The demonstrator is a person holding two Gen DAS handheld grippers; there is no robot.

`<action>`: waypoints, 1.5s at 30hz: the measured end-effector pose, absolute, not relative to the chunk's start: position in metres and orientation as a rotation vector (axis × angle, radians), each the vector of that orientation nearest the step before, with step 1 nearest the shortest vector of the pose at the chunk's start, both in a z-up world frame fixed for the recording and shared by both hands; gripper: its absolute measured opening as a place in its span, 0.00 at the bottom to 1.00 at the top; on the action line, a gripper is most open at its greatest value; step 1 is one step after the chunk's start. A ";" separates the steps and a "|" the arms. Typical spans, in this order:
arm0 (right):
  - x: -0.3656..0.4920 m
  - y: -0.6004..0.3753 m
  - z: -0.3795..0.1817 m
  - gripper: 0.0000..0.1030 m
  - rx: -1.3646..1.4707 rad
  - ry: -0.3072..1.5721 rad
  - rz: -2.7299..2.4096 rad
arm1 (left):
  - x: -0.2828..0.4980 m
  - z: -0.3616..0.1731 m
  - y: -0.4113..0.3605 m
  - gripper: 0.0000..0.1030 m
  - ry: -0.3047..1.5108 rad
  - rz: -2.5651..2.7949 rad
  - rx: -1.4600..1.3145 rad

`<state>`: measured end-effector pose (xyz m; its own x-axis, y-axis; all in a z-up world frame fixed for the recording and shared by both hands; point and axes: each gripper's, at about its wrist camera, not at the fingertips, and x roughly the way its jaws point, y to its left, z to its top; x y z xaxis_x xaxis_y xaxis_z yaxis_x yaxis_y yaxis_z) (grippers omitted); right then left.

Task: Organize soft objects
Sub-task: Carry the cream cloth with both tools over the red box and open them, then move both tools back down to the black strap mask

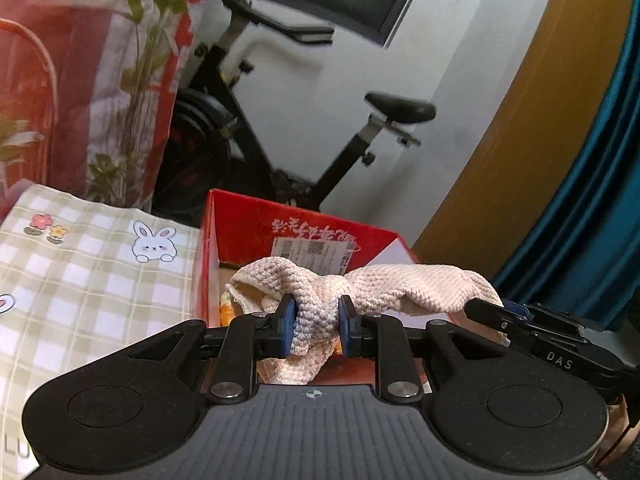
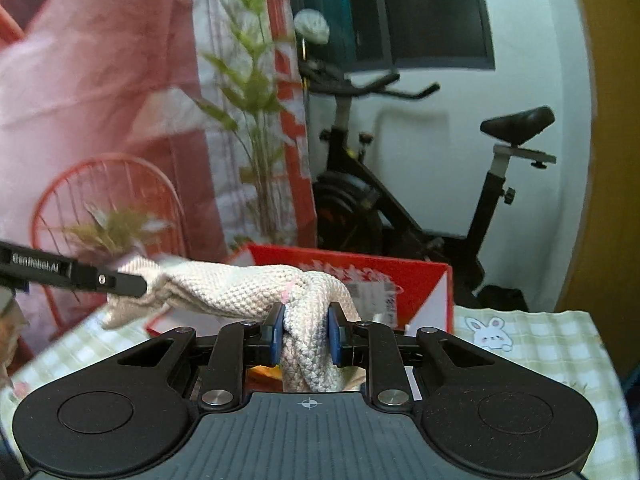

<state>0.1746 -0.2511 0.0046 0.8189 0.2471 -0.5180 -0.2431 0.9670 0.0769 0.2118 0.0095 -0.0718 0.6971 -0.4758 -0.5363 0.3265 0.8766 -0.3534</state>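
The left claw [image 1: 316,326] pinches one bunched end of a cream knitted cloth [image 1: 376,284] while the right claw [image 2: 306,334] grips the other end, the cloth stretched between them above an open red box [image 1: 256,220] beside the checked bench cover [image 1: 80,272]

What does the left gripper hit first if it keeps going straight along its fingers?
Probably the far inner wall of the red cardboard box. The left gripper, shut on the knitted cream cloth, points down into the open box, though depth is unclear.
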 end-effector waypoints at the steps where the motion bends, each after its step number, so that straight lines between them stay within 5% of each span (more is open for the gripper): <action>1: 0.183 -0.252 0.001 0.20 -0.007 0.569 0.255 | 0.222 -0.075 0.004 0.23 0.684 -0.446 -0.233; 13: 0.232 -0.252 -0.050 0.21 -0.051 0.786 0.223 | 0.268 -0.111 -0.027 0.25 0.863 -0.422 -0.056; 23: 0.228 -0.247 -0.050 0.44 -0.105 0.725 0.173 | 0.267 -0.105 -0.022 0.51 0.804 -0.412 -0.020; 29: 0.208 -0.247 -0.038 0.54 -0.075 0.644 0.168 | 0.247 -0.094 -0.019 0.55 0.736 -0.419 0.001; 45: 0.126 -0.224 -0.059 0.58 -0.037 0.594 0.201 | 0.189 -0.106 0.005 0.56 0.716 -0.406 -0.016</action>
<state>0.1264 -0.2239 -0.0591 0.8100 0.1771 -0.5591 -0.1984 0.9799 0.0230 0.1888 0.0054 -0.1056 0.6802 -0.3671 -0.6345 0.3566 0.9220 -0.1511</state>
